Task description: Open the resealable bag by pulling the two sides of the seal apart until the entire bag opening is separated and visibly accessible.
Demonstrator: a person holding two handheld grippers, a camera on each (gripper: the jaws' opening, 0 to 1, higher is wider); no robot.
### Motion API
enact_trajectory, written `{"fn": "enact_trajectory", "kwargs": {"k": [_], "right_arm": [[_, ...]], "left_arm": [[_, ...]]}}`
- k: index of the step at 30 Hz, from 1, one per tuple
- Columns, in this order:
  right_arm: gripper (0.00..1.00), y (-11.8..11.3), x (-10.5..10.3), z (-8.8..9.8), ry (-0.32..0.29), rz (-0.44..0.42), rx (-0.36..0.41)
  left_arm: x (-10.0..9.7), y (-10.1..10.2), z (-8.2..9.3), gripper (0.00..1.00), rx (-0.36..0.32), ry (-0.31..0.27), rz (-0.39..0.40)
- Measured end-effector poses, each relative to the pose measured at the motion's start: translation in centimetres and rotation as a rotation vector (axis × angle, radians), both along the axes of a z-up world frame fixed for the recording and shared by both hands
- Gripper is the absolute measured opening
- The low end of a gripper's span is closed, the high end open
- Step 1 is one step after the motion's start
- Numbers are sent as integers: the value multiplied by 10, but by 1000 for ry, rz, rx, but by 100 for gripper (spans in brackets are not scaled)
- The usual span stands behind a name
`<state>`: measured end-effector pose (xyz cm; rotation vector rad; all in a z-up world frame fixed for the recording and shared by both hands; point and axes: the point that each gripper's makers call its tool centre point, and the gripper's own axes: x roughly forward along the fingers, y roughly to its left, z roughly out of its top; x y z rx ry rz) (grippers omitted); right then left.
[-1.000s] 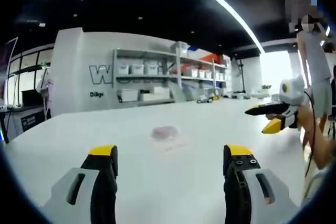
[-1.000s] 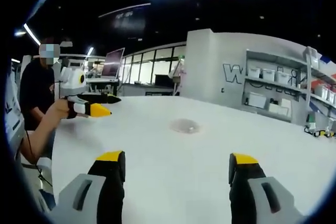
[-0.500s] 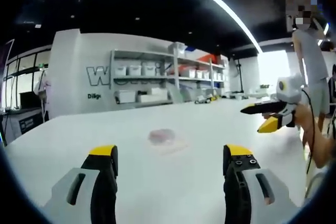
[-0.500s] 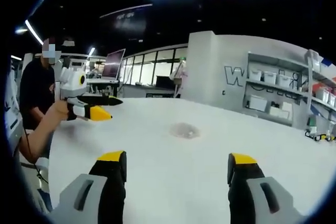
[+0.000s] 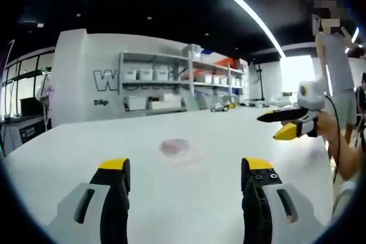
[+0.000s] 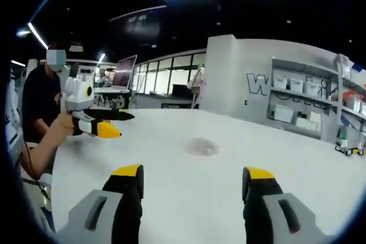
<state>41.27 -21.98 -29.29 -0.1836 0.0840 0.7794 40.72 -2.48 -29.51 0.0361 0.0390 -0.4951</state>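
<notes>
left gripper [image 5: 184, 171] is held above the white table [image 5: 68, 152], jaws spread wide with nothing between them. right gripper [image 6: 191, 178] likewise stands open and empty over the same table. the clear bag [image 5: 178, 149] lies flat near the middle of the table, ahead of both grippers and well apart from each; it appears in the right gripper view too [image 6: 201, 147]. its seal is too blurred to judge. shelves [image 5: 166, 87] with bins line the far wall.

Large "W" and small "Dilig" on white wall [image 5: 74, 78]
</notes>
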Motion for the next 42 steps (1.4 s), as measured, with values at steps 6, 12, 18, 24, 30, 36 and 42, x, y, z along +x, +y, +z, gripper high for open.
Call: {"fn": "enact_trajectory", "kwargs": {"k": [6,12,18,24,30,36,42], "right_arm": [[69,1,5,0,4,-3,3],[69,1,10,0,0,-9,-11],[68,2,14,-1,-1,-6,-31],[63,2,18,-2,1,-10,-40],[62,7,21,-2,-1,0,-55],[61,10,21,-3,0,5,-60],[60,12,23,-3,-1,8,-70]], "left_arm": [[2,0,1,79,6,5,-3],[4,3,6,79,13,0,3],[5,5,4,79,18,13,13],[5,2,4,79,11,13,5],[7,-2,4,79,21,16,-5],[8,-3,2,78,34,21,-6],[9,-4,2,78,39,20,-6]]}}
